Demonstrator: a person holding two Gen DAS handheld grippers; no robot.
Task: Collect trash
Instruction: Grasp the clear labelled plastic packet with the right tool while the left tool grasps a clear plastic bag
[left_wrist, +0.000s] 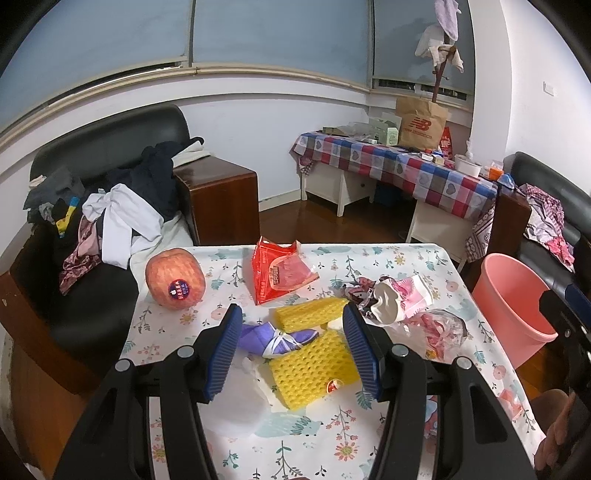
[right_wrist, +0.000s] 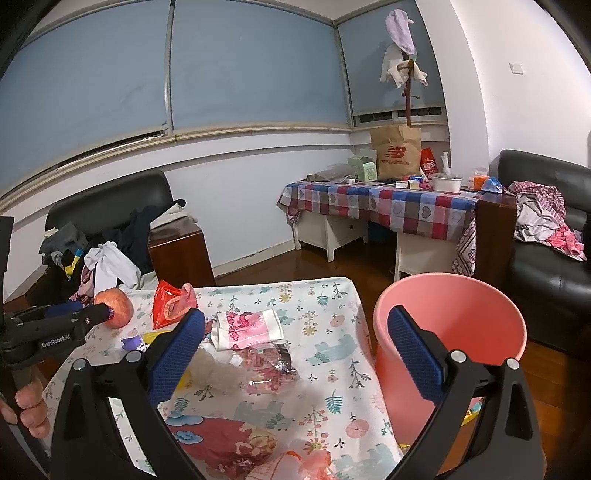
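Observation:
My left gripper (left_wrist: 293, 321) is open, low over the floral table (left_wrist: 399, 258), its fingers either side of a purple wrapper (left_wrist: 275, 338) and yellow foam netting (left_wrist: 314, 365). A red snack packet (left_wrist: 279, 273), a crumpled pink-and-white wrapper (left_wrist: 397, 297) and a clear plastic wrapper (left_wrist: 439, 328) lie beyond. My right gripper (right_wrist: 295, 328) is open and empty above the table's right edge, beside the pink bin (right_wrist: 447, 332). The pink-and-white wrapper (right_wrist: 251, 326) and the clear plastic wrapper (right_wrist: 266, 363) lie between its fingers in view.
An apple (left_wrist: 175, 278) with a sticker sits at the table's left. A white tissue (left_wrist: 236, 402) lies under my left gripper. A red-patterned bag (right_wrist: 229, 439) lies near the table's front. A black sofa with clothes (left_wrist: 110, 218) stands left, a checked-cloth desk (left_wrist: 402, 166) behind.

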